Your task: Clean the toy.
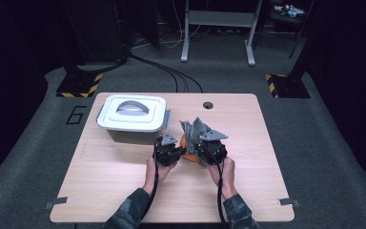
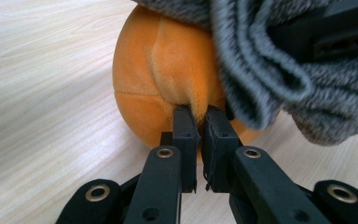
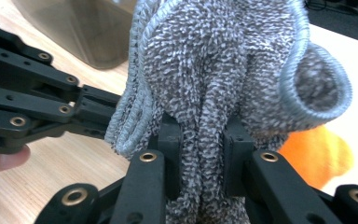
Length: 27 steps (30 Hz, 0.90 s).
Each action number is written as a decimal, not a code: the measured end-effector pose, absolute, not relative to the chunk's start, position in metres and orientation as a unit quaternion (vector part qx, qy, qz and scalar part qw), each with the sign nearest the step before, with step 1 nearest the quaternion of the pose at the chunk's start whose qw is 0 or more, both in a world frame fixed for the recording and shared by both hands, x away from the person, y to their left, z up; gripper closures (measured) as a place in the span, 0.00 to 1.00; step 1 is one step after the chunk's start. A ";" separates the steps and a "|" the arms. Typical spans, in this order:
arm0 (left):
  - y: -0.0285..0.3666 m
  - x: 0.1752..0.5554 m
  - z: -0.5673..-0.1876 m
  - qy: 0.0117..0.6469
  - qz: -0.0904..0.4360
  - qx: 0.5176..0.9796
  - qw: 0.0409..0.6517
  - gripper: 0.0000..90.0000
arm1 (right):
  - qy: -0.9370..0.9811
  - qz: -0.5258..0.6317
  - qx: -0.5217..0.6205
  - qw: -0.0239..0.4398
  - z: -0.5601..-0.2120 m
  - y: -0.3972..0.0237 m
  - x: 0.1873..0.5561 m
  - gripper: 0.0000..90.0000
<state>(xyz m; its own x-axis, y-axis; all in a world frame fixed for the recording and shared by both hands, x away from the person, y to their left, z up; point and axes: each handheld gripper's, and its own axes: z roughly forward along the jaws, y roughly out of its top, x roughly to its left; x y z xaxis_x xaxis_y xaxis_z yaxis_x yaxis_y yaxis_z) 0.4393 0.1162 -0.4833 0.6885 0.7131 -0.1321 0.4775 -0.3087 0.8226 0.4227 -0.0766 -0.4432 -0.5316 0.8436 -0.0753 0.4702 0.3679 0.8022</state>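
Left gripper (image 2: 196,114): pinching a fold of the orange plush toy (image 2: 168,70) at desk (image 1: 124,191) centre.
Right gripper (image 3: 200,135): clamped on grey knitted cloth (image 3: 214,60) draped over the toy.
Nearby: lidded storage box (image 1: 132,114) toward the desk's far left corner.

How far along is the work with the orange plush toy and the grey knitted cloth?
Done: both grips are made. In hand: the left gripper pinches a fold of the orange plush toy, while the right gripper is clamped on the grey knitted cloth draped over it. Left: the cloth partly covers the toy; the lidded box sits closed.
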 end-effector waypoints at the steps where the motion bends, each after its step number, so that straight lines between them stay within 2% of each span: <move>1: 0.116 0.439 -0.483 0.372 0.130 0.799 0.454 0.94 | 0.790 0.372 0.415 0.254 -0.442 -0.080 0.422 0.82; 8: 0.117 0.441 -0.484 0.373 0.123 0.796 0.462 0.95 | 0.765 0.366 0.465 0.253 -0.451 -0.119 0.427 0.82; 11: 0.114 0.440 -0.481 0.371 0.125 0.797 0.461 0.95 | 0.765 0.362 0.469 0.253 -0.451 -0.123 0.427 0.83; 15: 0.113 0.439 -0.478 0.375 0.124 0.794 0.463 0.95 | 0.765 0.384 0.460 0.237 -0.439 -0.120 0.421 0.83; 18: 0.113 0.437 -0.477 0.374 0.121 0.794 0.464 0.95 | 0.773 0.412 0.432 0.215 -0.426 -0.098 0.410 0.83; 21: 0.112 0.435 -0.477 0.374 0.121 0.793 0.465 0.95 | 0.779 0.413 0.420 0.213 -0.425 -0.083 0.408 0.83; 22: 0.113 0.435 -0.478 0.379 0.122 0.793 0.462 0.95 | 0.793 0.385 0.409 0.235 -0.431 -0.071 0.412 0.83; 27: 0.118 0.440 -0.484 0.387 0.117 0.784 0.472 0.96 | 0.791 0.361 0.423 0.255 -0.440 -0.078 0.423 0.83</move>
